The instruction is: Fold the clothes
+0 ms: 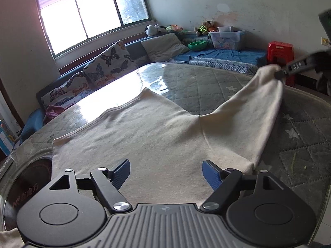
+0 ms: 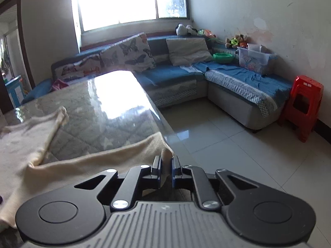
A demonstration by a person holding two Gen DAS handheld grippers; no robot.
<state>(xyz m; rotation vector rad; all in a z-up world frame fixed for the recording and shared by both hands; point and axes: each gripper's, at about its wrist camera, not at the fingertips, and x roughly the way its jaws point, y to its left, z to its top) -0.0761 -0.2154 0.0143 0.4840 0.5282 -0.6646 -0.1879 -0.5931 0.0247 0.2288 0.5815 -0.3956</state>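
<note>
right hand-held gripper (image 2: 166, 162) pinching cream garment (image 1: 144, 128) sleeve, left hand-held gripper (image 1: 166, 172) spread above it

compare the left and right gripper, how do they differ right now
The left gripper has its jaws wide apart and holds nothing; the right gripper has its jaws shut on a sleeve of the cream shirt. The left hangs over the flat shirt body; the right lifts its sleeve off the table. Both have blue pads and black linkages.

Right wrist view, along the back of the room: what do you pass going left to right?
Butterfly cushion → grey pillow → green bowl → clear storage box → red stool.
</note>
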